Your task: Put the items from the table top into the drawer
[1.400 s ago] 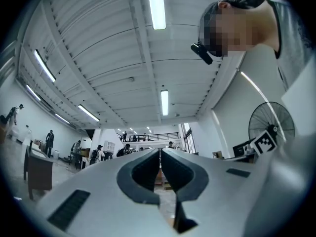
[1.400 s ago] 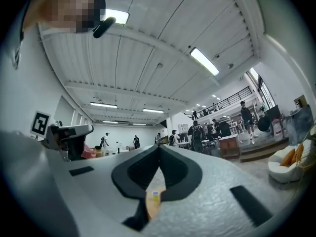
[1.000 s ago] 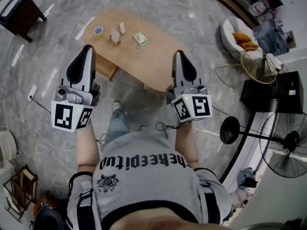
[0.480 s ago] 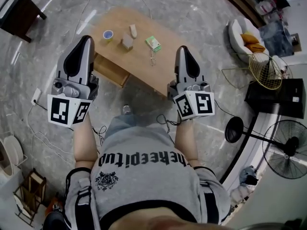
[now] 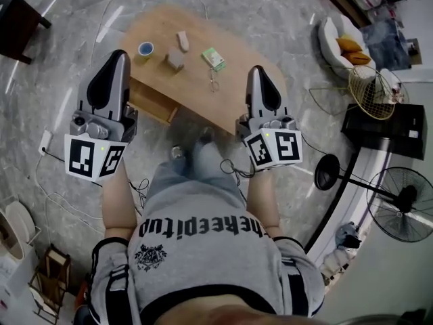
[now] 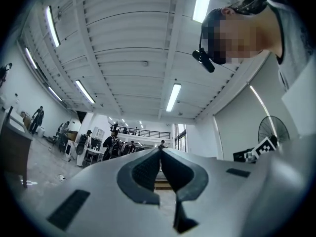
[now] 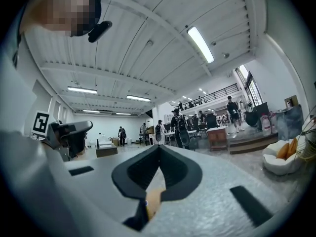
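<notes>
A low oval wooden table (image 5: 233, 107) stands ahead of me on a marble floor. On its top lie a blue tape roll (image 5: 145, 49), a small wooden block (image 5: 174, 60), a pale small item (image 5: 182, 41), a green box (image 5: 214, 59) and a small metal piece (image 5: 213, 83). An open drawer (image 5: 154, 101) juts from the table's near left side. My left gripper (image 5: 119, 54) hangs over the drawer's left end, shut and empty. At the table's near right edge my right gripper (image 5: 257, 69) is also shut and empty. Both gripper views look out across the hall, not at the table.
A dark side table (image 5: 17, 15) stands far left. To the right are a white armchair (image 5: 335, 42), a wire basket (image 5: 371, 90), a black cabinet (image 5: 392, 127) and two standing fans (image 5: 404, 202). Cables (image 5: 51, 181) trail on the floor. Several people (image 6: 89, 144) stand in the hall.
I have stepped closer to the table, so it looks larger and the open drawer shows more. Both grippers came forward with me and stayed shut.
</notes>
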`<state>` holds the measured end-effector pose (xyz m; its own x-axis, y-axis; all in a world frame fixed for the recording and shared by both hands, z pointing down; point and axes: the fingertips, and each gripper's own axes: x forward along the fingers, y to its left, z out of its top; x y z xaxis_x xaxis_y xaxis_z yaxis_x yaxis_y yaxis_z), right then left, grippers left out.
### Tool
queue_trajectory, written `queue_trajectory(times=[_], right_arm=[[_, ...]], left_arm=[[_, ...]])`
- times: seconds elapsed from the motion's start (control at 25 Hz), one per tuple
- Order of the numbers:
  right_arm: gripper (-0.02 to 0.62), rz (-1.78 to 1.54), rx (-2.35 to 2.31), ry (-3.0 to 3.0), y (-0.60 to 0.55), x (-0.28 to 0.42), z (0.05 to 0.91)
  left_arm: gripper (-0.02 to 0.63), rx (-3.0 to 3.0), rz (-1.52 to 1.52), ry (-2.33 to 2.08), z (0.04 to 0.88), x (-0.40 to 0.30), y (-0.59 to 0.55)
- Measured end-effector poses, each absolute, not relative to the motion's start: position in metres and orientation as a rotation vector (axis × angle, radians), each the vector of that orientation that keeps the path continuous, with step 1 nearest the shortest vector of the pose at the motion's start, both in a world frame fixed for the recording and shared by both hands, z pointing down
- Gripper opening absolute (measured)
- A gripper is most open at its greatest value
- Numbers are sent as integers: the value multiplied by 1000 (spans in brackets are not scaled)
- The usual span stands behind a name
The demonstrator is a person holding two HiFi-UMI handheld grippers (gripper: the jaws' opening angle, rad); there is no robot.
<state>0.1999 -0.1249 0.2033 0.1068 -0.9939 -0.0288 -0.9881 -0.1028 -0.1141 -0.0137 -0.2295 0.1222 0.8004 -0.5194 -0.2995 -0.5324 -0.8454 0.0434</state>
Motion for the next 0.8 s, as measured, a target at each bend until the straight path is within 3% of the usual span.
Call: queue_trajectory(times=[0.4,0.8], right_arm=[[3,-271,-2238,2144,-192,243,263],[3,-782,-2208,2306,-250,290,410]], left_arm=[[12,-2916,415,940,140,17,-277],[12,-2859,297,1065,170,50,-306]])
